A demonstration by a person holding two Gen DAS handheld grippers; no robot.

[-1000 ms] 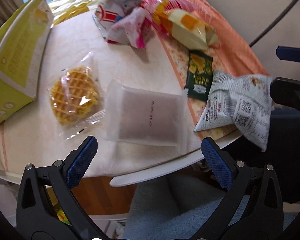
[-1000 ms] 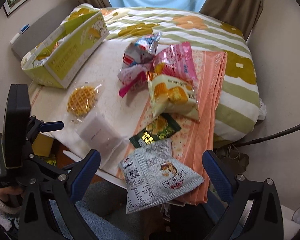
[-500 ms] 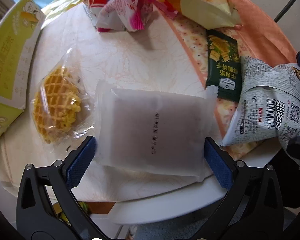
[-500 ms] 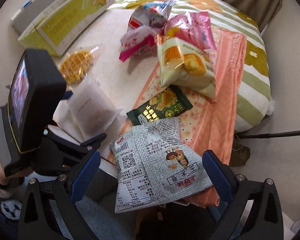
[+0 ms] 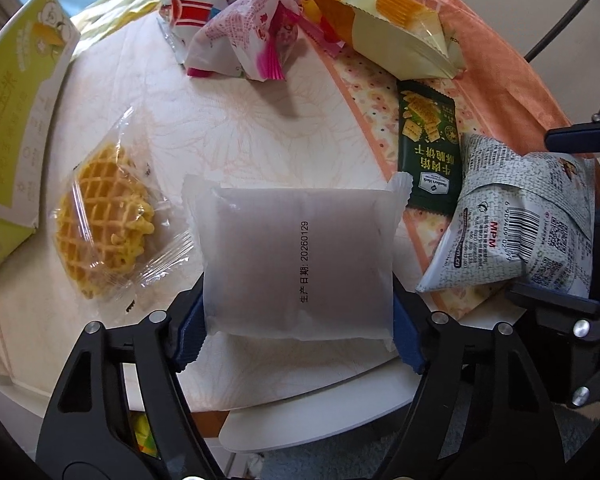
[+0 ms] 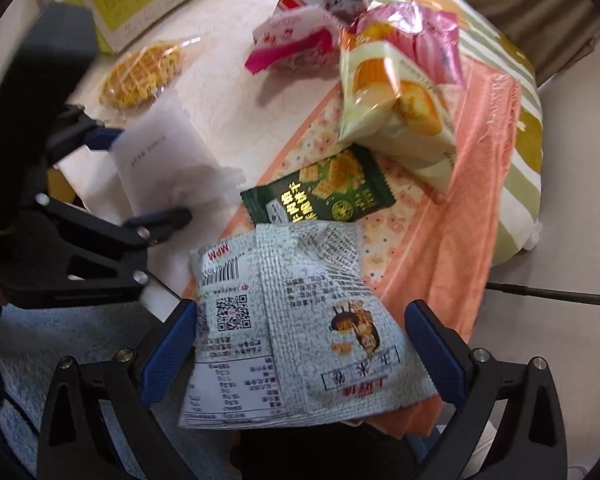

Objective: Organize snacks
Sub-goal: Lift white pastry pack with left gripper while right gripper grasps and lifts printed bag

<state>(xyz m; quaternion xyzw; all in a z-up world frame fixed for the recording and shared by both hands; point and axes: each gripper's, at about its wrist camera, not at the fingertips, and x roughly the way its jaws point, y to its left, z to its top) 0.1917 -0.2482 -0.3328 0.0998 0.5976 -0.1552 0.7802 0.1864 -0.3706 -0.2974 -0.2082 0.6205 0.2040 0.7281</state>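
The left gripper had just been closing, and its blue pads pressed both sides of the frosted white packet. The packet lay flat at the near edge of the table. The wrapped waffle lay just left of the packet, apart from it. The yellow-green box stood at the far left.

The right gripper stood open, pointing down, with the grey printed bag between its pads. No pad was seen pressing on the bag. The bag lay at the near right edge of the table, partly over the orange cloth.

The dark green cracker pack lay just beyond the grey bag, overlapped by the bag's far edge. The cream cake bag lay farther back on the cloth. The pink-and-white wrappers formed a pile at the far side of the table.
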